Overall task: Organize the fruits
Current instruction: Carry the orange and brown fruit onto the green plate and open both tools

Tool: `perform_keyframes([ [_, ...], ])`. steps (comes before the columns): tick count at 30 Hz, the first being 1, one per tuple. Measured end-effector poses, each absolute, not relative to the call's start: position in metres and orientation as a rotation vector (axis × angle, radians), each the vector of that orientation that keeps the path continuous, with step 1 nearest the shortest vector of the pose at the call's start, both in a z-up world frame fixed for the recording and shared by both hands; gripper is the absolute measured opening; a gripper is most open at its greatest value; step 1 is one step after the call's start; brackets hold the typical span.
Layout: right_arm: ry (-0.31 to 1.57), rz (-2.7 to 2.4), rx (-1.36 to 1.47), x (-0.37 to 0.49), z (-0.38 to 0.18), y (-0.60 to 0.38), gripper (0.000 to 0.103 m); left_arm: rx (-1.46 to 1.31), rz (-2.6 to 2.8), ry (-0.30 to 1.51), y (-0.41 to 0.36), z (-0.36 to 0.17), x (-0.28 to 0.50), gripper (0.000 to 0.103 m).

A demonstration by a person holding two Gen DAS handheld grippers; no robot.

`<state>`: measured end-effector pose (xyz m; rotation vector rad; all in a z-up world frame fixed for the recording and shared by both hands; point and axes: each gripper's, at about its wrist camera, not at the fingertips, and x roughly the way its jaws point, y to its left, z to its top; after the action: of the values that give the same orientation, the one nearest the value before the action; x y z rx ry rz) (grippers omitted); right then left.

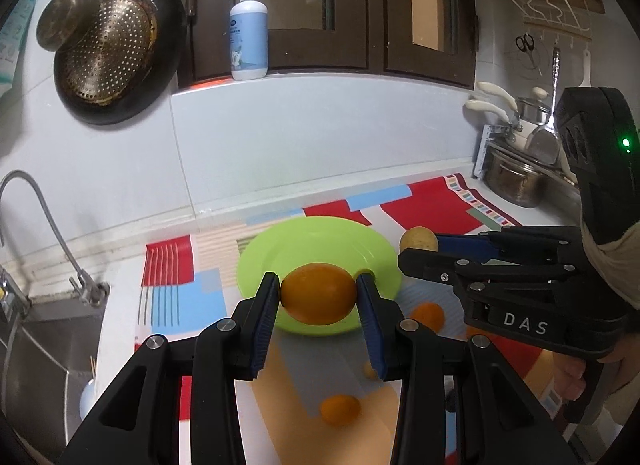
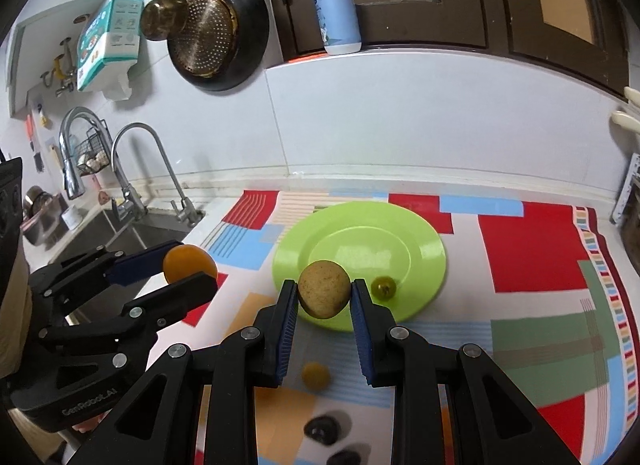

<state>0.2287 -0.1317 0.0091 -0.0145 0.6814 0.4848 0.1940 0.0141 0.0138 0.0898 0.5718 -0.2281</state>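
The left hand-held gripper [image 1: 318,295] pinches an orange [image 1: 319,294] and the right hand-held gripper [image 2: 324,295] pinches a brownish round fruit [image 2: 324,294], both raised near the green plate [image 2: 424,241] on the counter [image 2: 532,249]. Carry each over the plate's hollow, lower until it rests, then release gently, away from the small green fruit [image 2: 383,286], so nothing rolls.

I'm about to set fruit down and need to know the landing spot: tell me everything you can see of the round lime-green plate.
The round lime-green plate looks like glossy plastic, with a broad flat rim around a shallow circular well. It lies flat and upright on the patchwork-patterned mat, towards the tiled back wall. Its well looks bare. A small green fruit sits at its near rim; whether it rests on the rim or just beside it is unclear. The held fruits overlap it only in view; neither gripper appears to touch it.
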Motion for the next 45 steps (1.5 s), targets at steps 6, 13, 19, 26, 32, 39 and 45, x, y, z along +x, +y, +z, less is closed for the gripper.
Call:
perform_keyframes([
  [6, 0.710, 0.490, -0.030, 0.261, 0.008, -0.123, 0.028, 0.097, -0.238, 0.597, 0.020, 0.010, 0.228, 0.039],
  [13, 0.790, 0.508, -0.019, 0.304, -0.005, -0.115, 0.028, 0.069, -0.255, 0.675, 0.025, -0.005, 0.272, 0.039],
  [19, 0.886, 0.502, 0.008, 0.338, -0.025, -0.112, 0.028, 0.054, -0.266, 0.767, 0.027, -0.027, 0.310, 0.039],
  [26, 0.975, 0.474, -0.014, 0.365, -0.048, -0.110, 0.028, 0.063, -0.260, 0.838, 0.026, -0.054, 0.335, 0.039],
  [32, 1.027, 0.451, -0.034, 0.376, -0.065, -0.107, 0.028, 0.072, -0.265, 0.881, 0.023, -0.067, 0.349, 0.039],
  [39, 1.046, 0.439, -0.012, 0.383, -0.072, -0.111, 0.028, 0.072, -0.267, 0.888, 0.021, -0.072, 0.355, 0.039],
  [45, 1.041, 0.434, 0.005, 0.383, -0.072, -0.112, 0.029, 0.080, -0.263, 0.880, 0.021, -0.065, 0.354, 0.041],
])
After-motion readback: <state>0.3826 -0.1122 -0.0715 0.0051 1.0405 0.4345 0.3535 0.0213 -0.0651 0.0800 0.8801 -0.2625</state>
